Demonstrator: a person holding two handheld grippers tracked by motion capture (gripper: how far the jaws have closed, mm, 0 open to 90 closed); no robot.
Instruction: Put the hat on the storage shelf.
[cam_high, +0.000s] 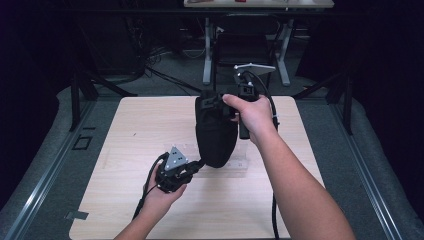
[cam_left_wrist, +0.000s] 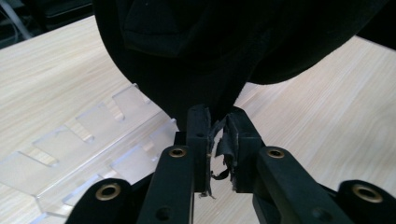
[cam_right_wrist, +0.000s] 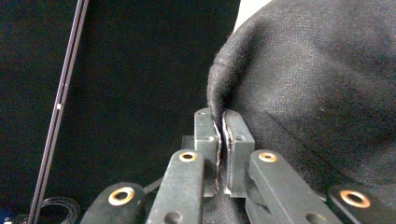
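The fingers (cam_right_wrist: 219, 140) of the right gripper (cam_high: 231, 102) are pressed almost fully together on a fold at the upper edge of the black fabric bag (cam_high: 216, 131), and the fingers (cam_left_wrist: 201, 135) of the left gripper (cam_high: 192, 167) are closed on a pinch of cloth at the bag's bottom tip, with only a sliver of gap between them where frayed pad lining shows. Largest first: the pale wooden surface (cam_high: 125, 150) carries everything; above it the bag hangs stretched between the two grips, its long axis running from about 12 o'clock at the right gripper down to about 6 or 7 o'clock at the left, close to upright and leaning slightly; under its lower end lies a clear plastic rack (cam_left_wrist: 84, 140), flat on the surface, at about 9 o'clock from the left fingers in the left gripper view. The bag's body sits at 12 o'clock from the left fingers and at 1 to 2 o'clock from the right. I judge the coming move turns on this top-to-bottom stretch: the right hand (cam_high: 255, 115) bears the weight from above, while the left, lower and nearer the rack, steers the tip
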